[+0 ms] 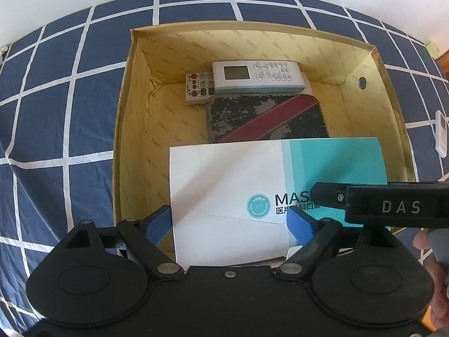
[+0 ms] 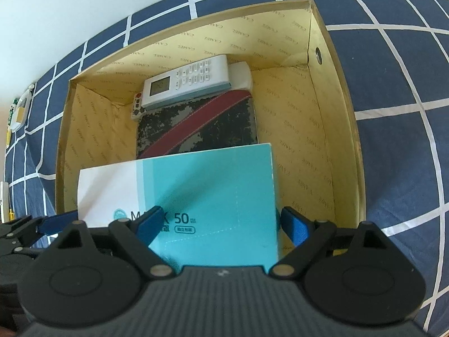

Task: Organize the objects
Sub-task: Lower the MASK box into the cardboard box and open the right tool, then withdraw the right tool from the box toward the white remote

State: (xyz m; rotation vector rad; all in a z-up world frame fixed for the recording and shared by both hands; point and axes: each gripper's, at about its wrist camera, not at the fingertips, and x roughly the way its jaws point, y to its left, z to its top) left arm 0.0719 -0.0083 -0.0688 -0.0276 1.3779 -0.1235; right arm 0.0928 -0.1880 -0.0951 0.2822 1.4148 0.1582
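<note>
Both spread grippers, left gripper (image 1: 228,224) and right gripper (image 2: 221,224), straddling mask box (image 2: 196,191).

Navy bedcover (image 1: 70,106) crossed by a white grid, spread wide under daylight, backed by a plain pale wall (image 2: 70,5) along its far edge.

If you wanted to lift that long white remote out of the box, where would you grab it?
Probably from straight above, pinching the white remote across its narrow width near the middle. It lies flat on top of a smaller remote and the worn case, so its long edges look exposed. Its ends sit nearer the cardboard box walls, leaving less room there.
</note>
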